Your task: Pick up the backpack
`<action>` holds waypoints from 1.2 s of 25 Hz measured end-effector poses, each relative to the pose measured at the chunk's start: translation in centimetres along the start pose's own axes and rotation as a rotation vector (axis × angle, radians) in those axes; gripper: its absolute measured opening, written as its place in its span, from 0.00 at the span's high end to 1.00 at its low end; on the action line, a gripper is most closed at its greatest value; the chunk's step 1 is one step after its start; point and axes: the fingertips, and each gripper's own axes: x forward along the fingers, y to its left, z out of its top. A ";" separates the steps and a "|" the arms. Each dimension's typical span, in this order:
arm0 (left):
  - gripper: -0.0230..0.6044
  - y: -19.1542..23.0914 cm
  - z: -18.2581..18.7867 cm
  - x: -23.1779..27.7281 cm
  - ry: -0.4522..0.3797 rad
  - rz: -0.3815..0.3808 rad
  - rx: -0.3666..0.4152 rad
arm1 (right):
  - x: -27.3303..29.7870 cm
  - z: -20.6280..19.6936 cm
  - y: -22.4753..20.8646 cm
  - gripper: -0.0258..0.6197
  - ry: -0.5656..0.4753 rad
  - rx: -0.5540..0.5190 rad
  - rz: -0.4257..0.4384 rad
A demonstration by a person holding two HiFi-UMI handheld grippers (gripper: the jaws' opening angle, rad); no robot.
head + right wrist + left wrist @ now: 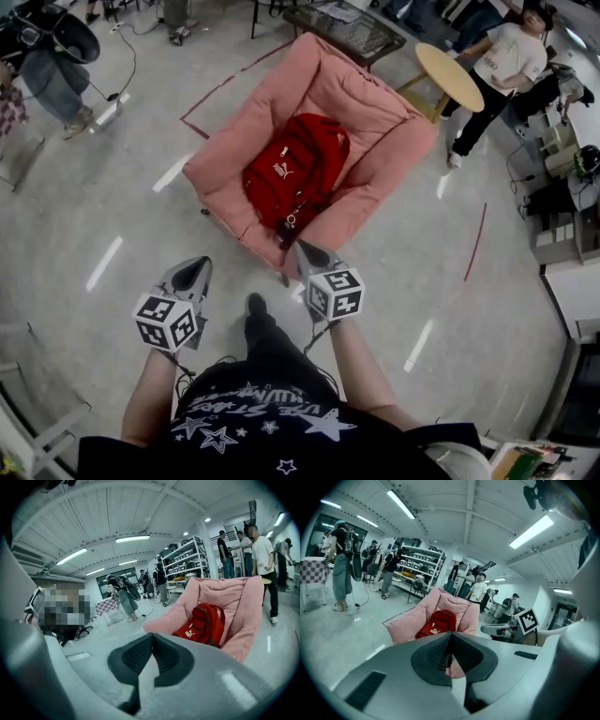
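The red fabric backpack (295, 169) is lying in the seat of the pink cushioned armchair (225, 150), which is standing on the grey polished floor (112, 216). The left claw (194, 270) and the right claw (307, 251) are hovering side by side before the armchair's front edge, the right one nearer the backpack. The round pale wooden side table (450, 77) is standing just behind the armchair, to its right.

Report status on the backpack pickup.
Left gripper and right gripper shut, empty. Red backpack on pink chair, untouched. Nothing blocking.
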 end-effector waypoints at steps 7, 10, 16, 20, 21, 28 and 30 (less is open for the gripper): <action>0.95 0.4 3.1 7.4 0.054 0.019 -0.006 | 2.6 2.1 -7.2 0.96 0.013 0.066 -0.024; 0.95 0.2 4.9 10.1 0.045 0.011 -0.026 | 3.5 2.8 -9.9 0.96 0.014 0.087 -0.026; 0.95 -1.0 7.1 14.0 0.072 -0.029 -0.001 | 4.0 3.6 -13.9 0.96 -0.012 0.148 -0.059; 0.95 -1.1 7.7 15.8 0.095 -0.053 0.006 | 3.5 3.2 -15.9 0.96 -0.017 0.182 -0.106; 0.95 -1.0 7.9 16.4 0.100 -0.062 0.009 | 3.3 3.1 -16.3 0.96 -0.019 0.193 -0.121; 0.95 0.9 9.5 21.5 0.125 -0.131 0.030 | 4.4 3.0 -19.2 0.96 -0.026 0.233 -0.212; 0.95 1.6 10.1 23.5 0.147 -0.166 0.043 | 5.0 3.5 -20.2 0.96 -0.039 0.257 -0.253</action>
